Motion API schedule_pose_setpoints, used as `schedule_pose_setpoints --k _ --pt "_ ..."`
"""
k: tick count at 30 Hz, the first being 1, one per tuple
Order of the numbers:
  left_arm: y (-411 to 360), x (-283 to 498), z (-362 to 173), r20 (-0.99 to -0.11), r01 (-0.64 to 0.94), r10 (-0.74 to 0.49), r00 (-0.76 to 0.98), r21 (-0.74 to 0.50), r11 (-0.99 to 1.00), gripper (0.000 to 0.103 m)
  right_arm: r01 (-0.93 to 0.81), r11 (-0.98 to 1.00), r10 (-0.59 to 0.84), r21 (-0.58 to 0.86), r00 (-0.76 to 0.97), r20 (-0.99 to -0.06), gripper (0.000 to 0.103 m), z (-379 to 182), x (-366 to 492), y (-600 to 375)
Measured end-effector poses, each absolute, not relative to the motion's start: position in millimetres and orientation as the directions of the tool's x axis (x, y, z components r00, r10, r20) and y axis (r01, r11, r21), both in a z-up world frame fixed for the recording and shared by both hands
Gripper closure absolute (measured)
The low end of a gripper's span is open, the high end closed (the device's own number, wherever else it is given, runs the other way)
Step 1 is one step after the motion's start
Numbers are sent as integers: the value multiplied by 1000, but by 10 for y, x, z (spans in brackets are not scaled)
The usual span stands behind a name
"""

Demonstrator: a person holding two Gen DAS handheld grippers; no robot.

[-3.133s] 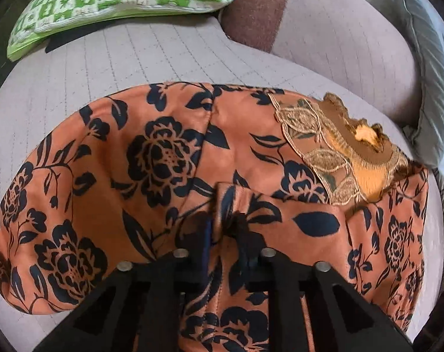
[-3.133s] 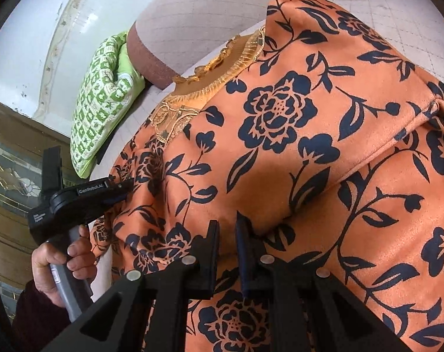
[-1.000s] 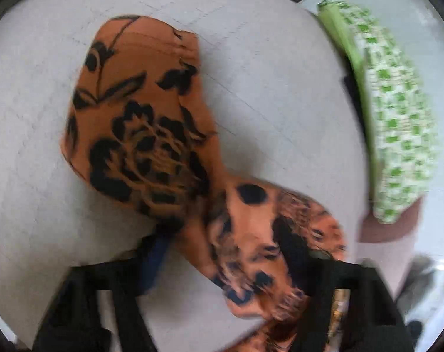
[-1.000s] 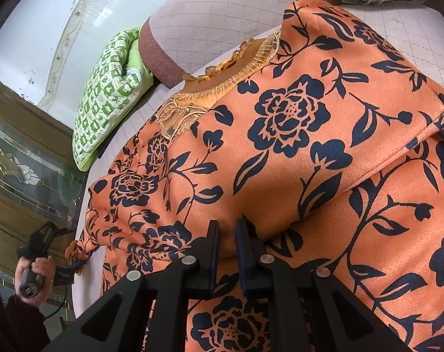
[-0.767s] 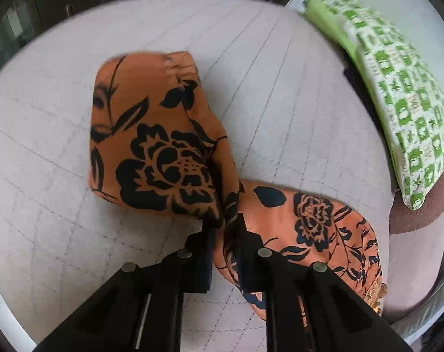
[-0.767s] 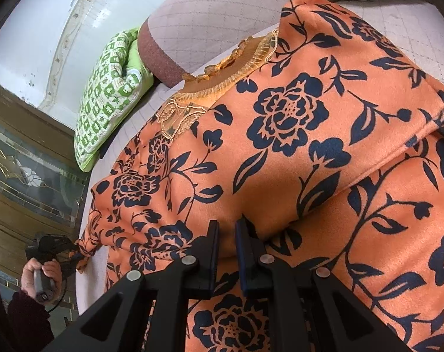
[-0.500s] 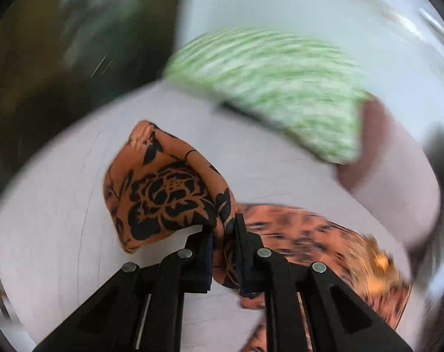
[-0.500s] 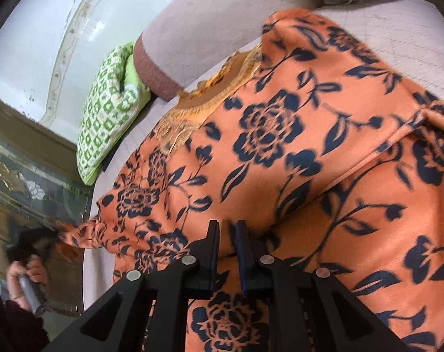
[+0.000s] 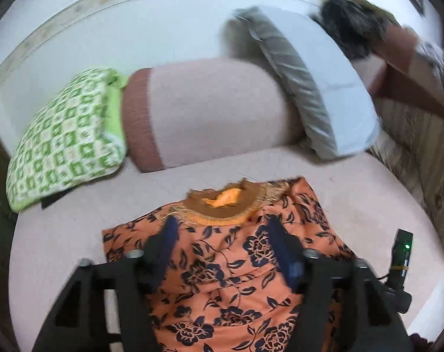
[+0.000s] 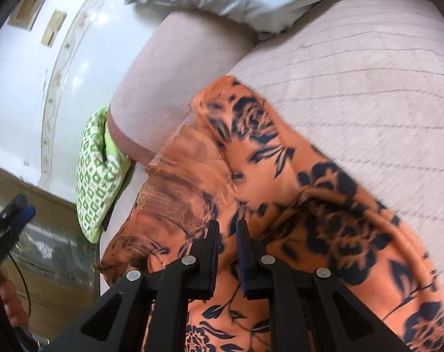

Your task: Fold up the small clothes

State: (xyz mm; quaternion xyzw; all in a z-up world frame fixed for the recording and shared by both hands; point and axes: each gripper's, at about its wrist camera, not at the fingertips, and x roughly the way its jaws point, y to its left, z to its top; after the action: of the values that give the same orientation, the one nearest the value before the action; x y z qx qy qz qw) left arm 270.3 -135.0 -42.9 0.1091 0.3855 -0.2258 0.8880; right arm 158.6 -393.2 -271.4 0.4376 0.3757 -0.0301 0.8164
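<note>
An orange garment with a dark floral print (image 9: 228,267) lies on the pale quilted bed (image 9: 63,234), its gold embroidered neckline (image 9: 222,202) toward the pillows. My left gripper (image 9: 222,240) is open and empty, held above the garment with its jaws wide apart. My right gripper (image 10: 227,240) is shut on a fold of the garment (image 10: 280,182), which is bunched and lifted around its fingers. The right gripper's body shows at the right edge of the left wrist view (image 9: 399,264). The left gripper shows at the far left of the right wrist view (image 10: 10,217).
A green and white checked pillow (image 9: 66,143) lies at the back left. A pink bolster with a brown band (image 9: 210,111) sits behind the garment. A grey and white pillow (image 9: 310,94) leans at the back right. A white wall is behind.
My left gripper let go of the garment's sleeve, opened wide and swung back over the garment. My right gripper has lifted its fold, bunching the cloth.
</note>
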Motion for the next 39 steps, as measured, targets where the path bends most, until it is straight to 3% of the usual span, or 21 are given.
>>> schedule_pose_setpoints --k 4,11,20,24,26,27,28,29,32,36,38,39 --pt "-896 2866 -692 -772 367 -225 594 11 930 33 358 634 301 685 702 -645 89 -2679 1620 -4005" --pt "-92 3260 -1424 -855 143 -122 503 -57 988 33 275 560 411 781 727 -550 89 -2657 1821 -4142" --pt "426 3706 -1899 -891 -35 -209 404 -244 969 33 272 617 417 738 683 -600 89 -2810 2504 -4115" --pt "352 3804 -2066 -875 -28 -322 360 -355 934 31 260 693 390 672 650 -653 89 -2872 2654 -4040" --pt "231 3761 -2185 -889 26 -327 322 -337 941 31 263 681 396 684 654 -645 88 -2928 2667 -4057" --pt "174 3719 -2210 -894 57 -303 329 -301 952 33 267 662 406 700 658 -634 88 -2960 2678 -4076" --pt "103 3666 -2235 -903 100 -248 351 -227 969 46 268 651 415 710 657 -629 88 -2978 2689 -4087" --pt "34 3633 -2278 -914 141 -196 354 -155 978 66 264 645 423 717 658 -623 88 -2983 2692 -4094" --pt "-2 3565 -2345 -920 170 -180 348 -127 977 78 252 633 437 732 664 -607 87 -2973 2685 -4079" --pt "-32 3438 -2192 -896 229 -224 382 -144 963 80 228 623 452 748 676 -582 85 -2857 2643 -4123" --pt "-36 3387 -2168 -901 256 -223 372 -131 958 80 235 633 437 738 679 -591 67 -2829 2640 -4138" --pt "-34 3377 -2171 -904 258 -219 367 -127 958 79 242 629 442 738 671 -596 43 -2845 2644 -4136"
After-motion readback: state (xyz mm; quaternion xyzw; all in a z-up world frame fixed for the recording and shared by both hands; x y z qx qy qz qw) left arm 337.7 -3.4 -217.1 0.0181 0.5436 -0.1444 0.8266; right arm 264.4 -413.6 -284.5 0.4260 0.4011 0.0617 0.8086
